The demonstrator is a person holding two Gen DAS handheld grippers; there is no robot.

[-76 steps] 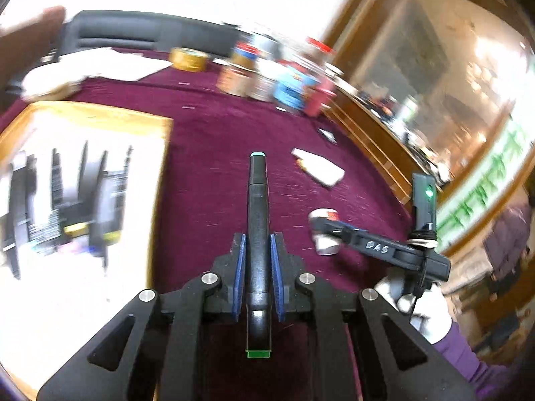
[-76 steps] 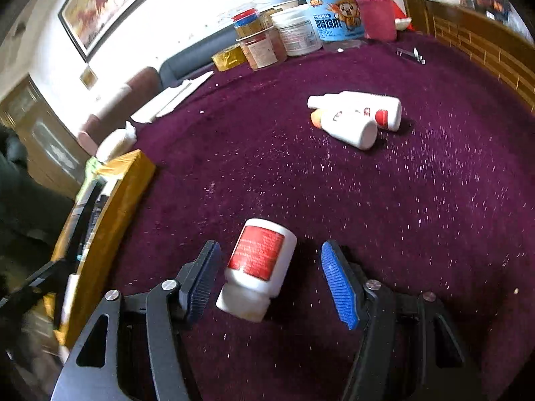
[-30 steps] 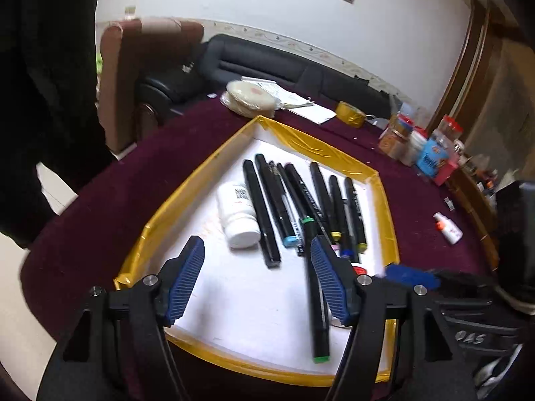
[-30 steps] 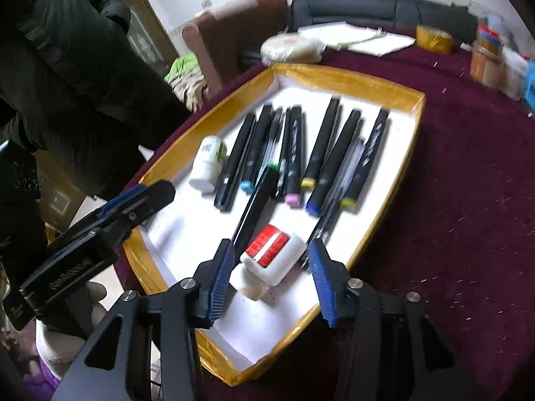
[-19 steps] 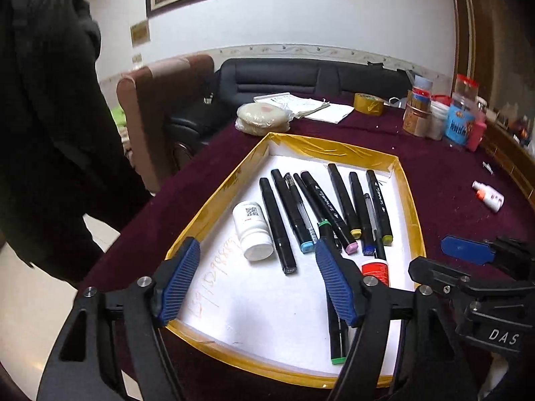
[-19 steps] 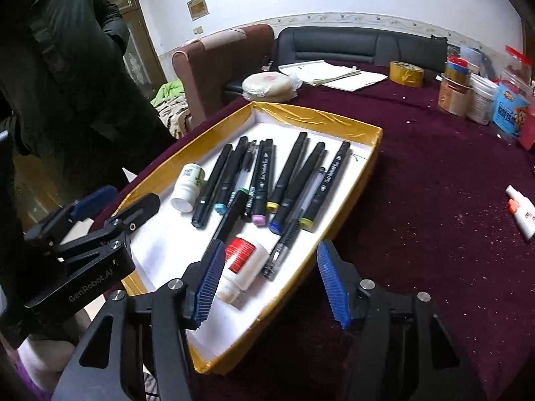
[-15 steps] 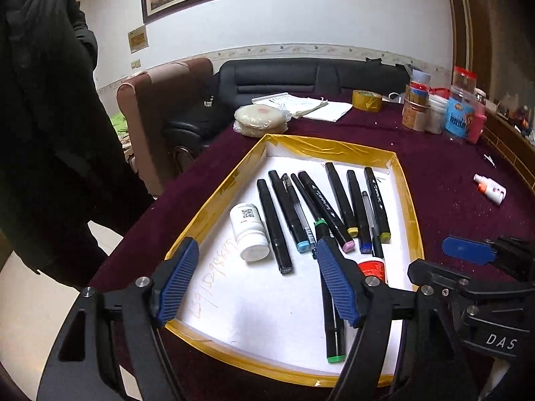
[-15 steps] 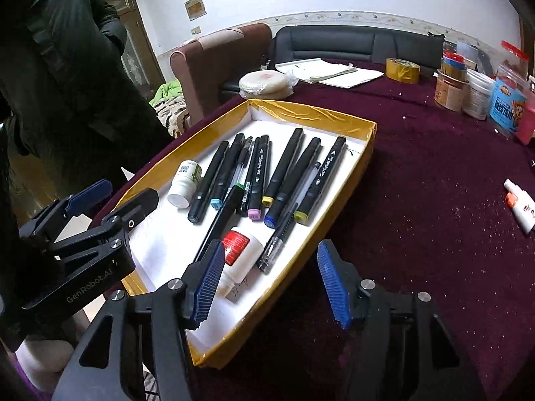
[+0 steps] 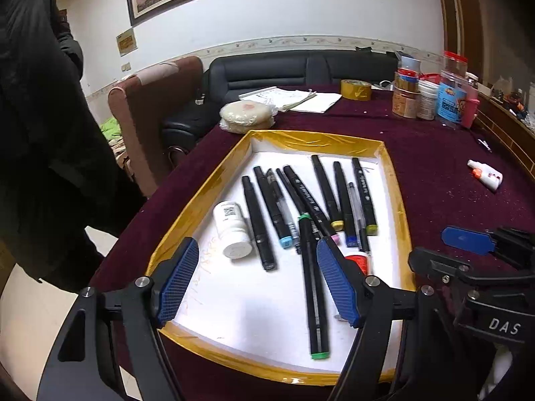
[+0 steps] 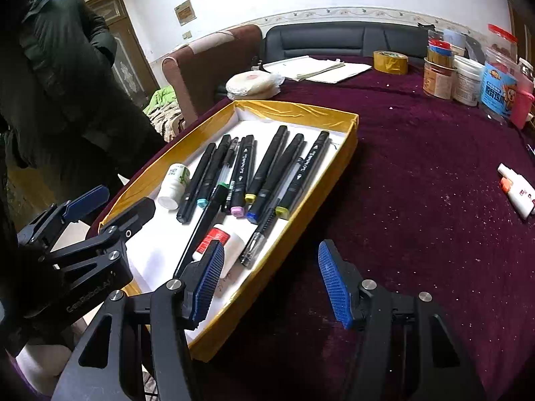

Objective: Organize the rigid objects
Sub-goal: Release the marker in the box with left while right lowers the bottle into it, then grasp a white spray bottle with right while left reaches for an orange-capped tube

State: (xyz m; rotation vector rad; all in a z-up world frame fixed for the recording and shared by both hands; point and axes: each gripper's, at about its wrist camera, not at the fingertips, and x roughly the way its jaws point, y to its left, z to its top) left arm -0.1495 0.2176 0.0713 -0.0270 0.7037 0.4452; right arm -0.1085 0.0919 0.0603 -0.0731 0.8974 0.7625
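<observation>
Markers (image 9: 337,197) lie side by side in a gold-rimmed tray (image 9: 398,200) on the maroon worktop (image 9: 434,173), caps toward the near edge, filling the tray's middle toward twelve o'clock in the left wrist view. One green-capped marker (image 9: 314,297) lies apart from the row, stretched toward six o'clock. At nine o'clock of the row a white bottle (image 9: 232,230) rests on its side on the tray floor; a red-labelled bottle (image 10: 217,240) lies nearer the front edge, beside the green-capped marker and partly hidden behind a blue pad in both views. The left gripper (image 9: 257,284) hangs over the tray's near half with its jaws released and nothing pressed between them. The right gripper (image 10: 271,284) sits over the tray's near right rim, jaws likewise spread and empty. Out on the cloth at three o'clock, well apart from the tray, lie two small white bottles (image 10: 518,190), touching each other. Jars (image 9: 431,97), a tape roll (image 9: 356,89) and papers (image 9: 294,98) stand at the far edge. A person in a dark coat (image 9: 40,133) stands at nine o'clock.
</observation>
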